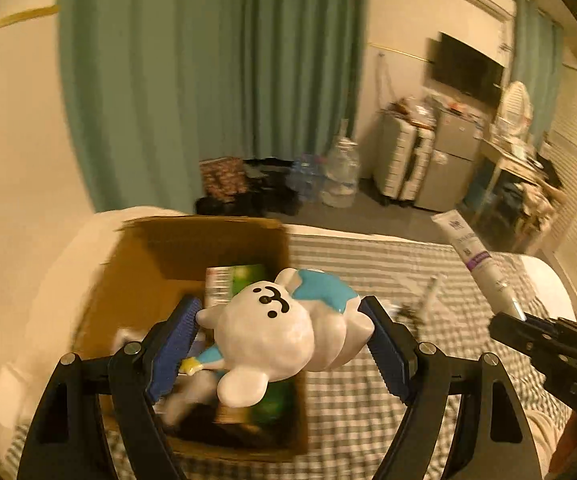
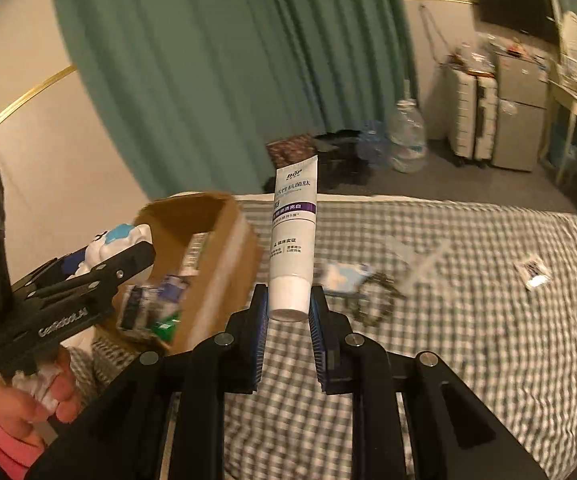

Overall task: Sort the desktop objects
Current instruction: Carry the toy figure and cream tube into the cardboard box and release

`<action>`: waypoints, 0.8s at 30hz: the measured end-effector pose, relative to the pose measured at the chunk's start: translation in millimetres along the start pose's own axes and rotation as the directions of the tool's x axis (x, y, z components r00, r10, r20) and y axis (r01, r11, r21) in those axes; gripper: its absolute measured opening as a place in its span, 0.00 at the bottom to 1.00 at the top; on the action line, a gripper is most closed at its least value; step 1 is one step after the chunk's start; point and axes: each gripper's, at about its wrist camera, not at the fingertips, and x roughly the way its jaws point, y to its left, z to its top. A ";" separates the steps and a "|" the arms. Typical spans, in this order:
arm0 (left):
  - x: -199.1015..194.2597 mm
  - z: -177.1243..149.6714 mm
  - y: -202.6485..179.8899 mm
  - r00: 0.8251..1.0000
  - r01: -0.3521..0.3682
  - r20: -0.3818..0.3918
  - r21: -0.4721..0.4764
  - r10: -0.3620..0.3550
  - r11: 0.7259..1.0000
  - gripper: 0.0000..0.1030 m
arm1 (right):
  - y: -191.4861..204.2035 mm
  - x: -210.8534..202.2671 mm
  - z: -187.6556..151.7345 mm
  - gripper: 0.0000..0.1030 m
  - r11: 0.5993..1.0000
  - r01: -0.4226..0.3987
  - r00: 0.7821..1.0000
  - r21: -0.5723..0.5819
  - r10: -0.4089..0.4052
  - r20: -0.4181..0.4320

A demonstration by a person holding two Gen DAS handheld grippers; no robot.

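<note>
- A glossy white bear-like figurine with blue patches [image 1: 272, 332] is held crosswise between the blue pads of the left gripper [image 1: 278, 340], at lower centre of the left wrist view, above the open brown cardboard box [image 1: 144, 256].
- A white toothpaste tube with a purple band [image 2: 293, 240] is clamped at its cap end by the right gripper [image 2: 288, 312], standing upright at centre of the right wrist view, just right of the box.
- The box is seen to hold green packaging and other blurred items already; the sorting is judged to be partly done.
- For a clean drop, the figurine is best lowered over the open middle of the box before the jaws are parted, since it hangs near the right wall and could catch on the rim.
- The tube is best kept clear until the left gripper has been drawn away.
- The surface is a bed covered in grey-and-white checked cloth [image 2: 468, 300]; a small blue-and-white packet [image 2: 344, 276], a dark beaded loop [image 2: 372, 300] and a small white sachet [image 2: 534, 274] lie well apart from the box.
- Behind, green curtains [image 2: 208, 80], large clear water bottles [image 2: 408, 140], white suitcases [image 2: 472, 116] and a wall-mounted television [image 1: 468, 68] are visible.
</note>
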 end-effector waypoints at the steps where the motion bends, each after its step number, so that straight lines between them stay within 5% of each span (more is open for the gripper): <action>1: 0.5 -2.0 12.1 1.000 -0.014 -0.004 -0.006 0.014 1.000 0.80 | 9.0 3.9 2.2 0.19 1.000 -0.010 1.000 -0.011 0.010 -0.004; 8: 32.5 -11.7 75.0 0.992 -0.094 -0.084 -0.019 0.092 0.995 0.81 | 62.9 53.2 10.7 0.19 0.993 -0.100 0.994 -0.067 0.096 -0.057; 11: 41.4 -16.9 85.3 0.990 -0.096 -0.104 -0.023 0.093 0.995 1.00 | 80.1 70.1 10.6 0.19 0.988 -0.121 0.990 -0.097 0.112 -0.087; 24: 35.1 -29.0 133.2 0.985 -0.145 -0.124 -0.187 0.123 0.972 1.00 | 130.9 114.8 14.9 0.20 0.966 -0.198 0.973 -0.167 0.173 -0.152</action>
